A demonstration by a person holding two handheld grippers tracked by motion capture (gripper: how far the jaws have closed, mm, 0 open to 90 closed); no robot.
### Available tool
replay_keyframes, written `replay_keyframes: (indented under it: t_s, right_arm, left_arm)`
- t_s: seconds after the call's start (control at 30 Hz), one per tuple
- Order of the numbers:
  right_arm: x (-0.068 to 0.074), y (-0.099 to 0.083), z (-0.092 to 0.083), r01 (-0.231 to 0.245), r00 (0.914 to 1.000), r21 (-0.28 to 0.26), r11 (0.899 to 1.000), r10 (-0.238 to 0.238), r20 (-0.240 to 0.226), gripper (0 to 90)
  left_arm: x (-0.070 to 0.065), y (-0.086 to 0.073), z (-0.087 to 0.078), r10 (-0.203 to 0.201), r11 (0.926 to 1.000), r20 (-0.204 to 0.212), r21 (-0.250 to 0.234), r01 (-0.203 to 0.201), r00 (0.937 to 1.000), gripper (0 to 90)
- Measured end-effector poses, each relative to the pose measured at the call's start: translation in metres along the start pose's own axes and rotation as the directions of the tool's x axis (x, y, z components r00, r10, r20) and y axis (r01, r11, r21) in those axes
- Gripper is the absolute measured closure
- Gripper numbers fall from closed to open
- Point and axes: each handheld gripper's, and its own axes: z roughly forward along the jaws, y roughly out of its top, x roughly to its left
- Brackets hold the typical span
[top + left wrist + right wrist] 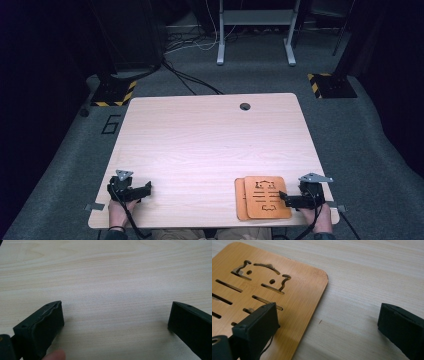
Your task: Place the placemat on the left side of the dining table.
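at the lower right of the frame, the right gripper (283, 197) spreads its fingers wide over the edge of two stacked wooden trivets (265, 196), seemingly poised to grip, while the left gripper (148, 188) rests open-fingered on the bare counter (210, 140).

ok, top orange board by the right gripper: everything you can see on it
The top board looks like thin bamboo or wood, orange-brown, with rounded corners, cut-through slots and curved cutouts with small holes. It lies flat on a second board, slightly askew, near the table's front right edge. The right gripper is open, one jaw over the board's edge, the other over bare table.
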Motion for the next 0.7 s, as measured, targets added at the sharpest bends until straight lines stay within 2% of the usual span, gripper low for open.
replay_keyframes:
  t_s: [0.4, 0.53, 0.6, 0.7]
  right_arm:
    - [-0.001, 0.0, 0.0, 0.004, 0.9998, -0.001, 1.0, -0.004, 0.021, 2.5]
    - [-0.001, 0.0, 0.0, 0.003, 0.9998, -0.002, 1.0, -0.003, 0.018, 2.5]
    - [-0.001, -0.001, 0.0, 0.003, 0.9998, -0.002, 1.0, -0.003, 0.017, 2.5]
    - [-0.001, -0.001, 0.0, 0.001, 0.9999, -0.002, 1.0, -0.001, 0.017, 2.5]
  left_arm:
    - [-0.001, 0.0, 0.0, 0.007, 1.0, -0.006, -0.004, -0.007, 1.0, 0.0]
    - [-0.004, 0.0, 0.0, 0.017, 0.9998, 0.011, -0.005, -0.017, 0.9998, 0.0]
    - [-0.007, 0.001, -0.001, 0.015, 0.9999, 0.035, -0.003, -0.015, 0.9993, 0.1]
    - [-0.02, 0.007, -0.005, 0.028, 0.9995, 0.072, -0.017, -0.027, 0.997, 0.1]
